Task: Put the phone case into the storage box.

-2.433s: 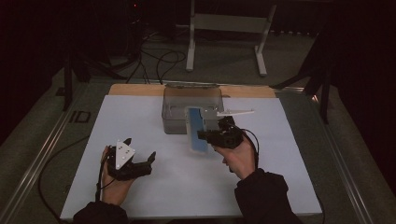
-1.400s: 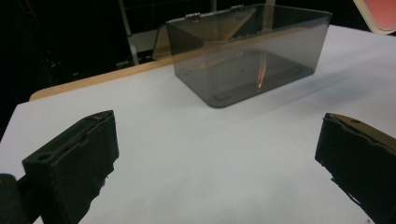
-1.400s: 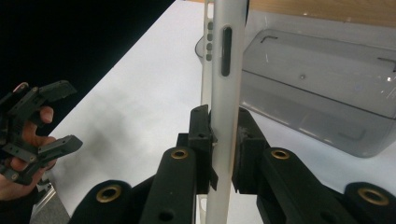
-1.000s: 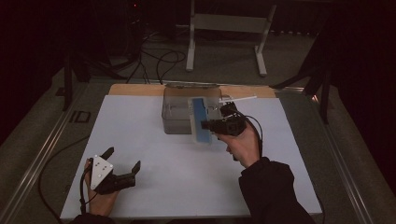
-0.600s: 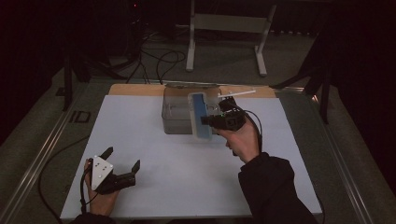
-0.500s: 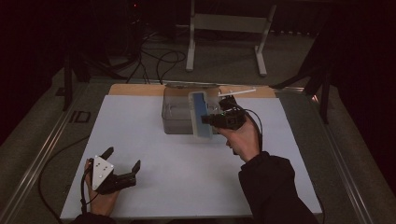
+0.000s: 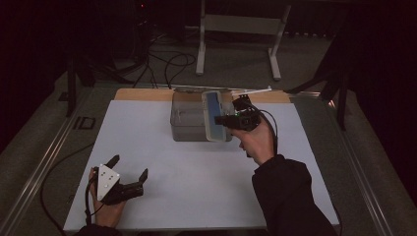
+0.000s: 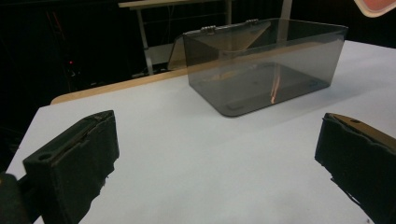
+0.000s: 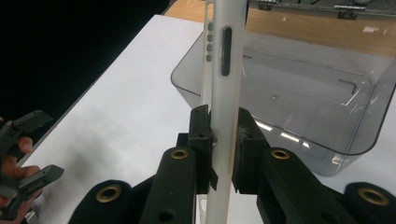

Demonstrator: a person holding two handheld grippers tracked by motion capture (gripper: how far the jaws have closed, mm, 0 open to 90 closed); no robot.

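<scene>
- Since the earliest frame, the right gripper (image 7: 222, 119) has carried the flat white case with a blue face (image 7: 213, 114) away from the open table surface and up to the box, while the left gripper (image 7: 129, 173) has withdrawn to the near left corner of the table.
- Right gripper: the jaws are closing firmly on the thin edge of the white case (image 9: 223, 93), seen edge-on in the right gripper view with an oval slot and small buttons along its side.
- The case is standing roughly upright and is hanging at the right-hand end of the clear grey plastic box (image 7: 189, 118), over its rim; whether it is touching the box cannot be told.
- The box (image 8: 261, 65) is sitting open at the far middle of the white table sheet (image 7: 162, 162), with its hinged lid folded back; the inside is appearing bare of contents.
- Left gripper (image 8: 215, 158): the jaws are standing wide apart and holding nothing, hovering low over the sheet, well apart from the box.
- The person's left hand (image 7: 105, 209) is resting at the table's near edge.
</scene>
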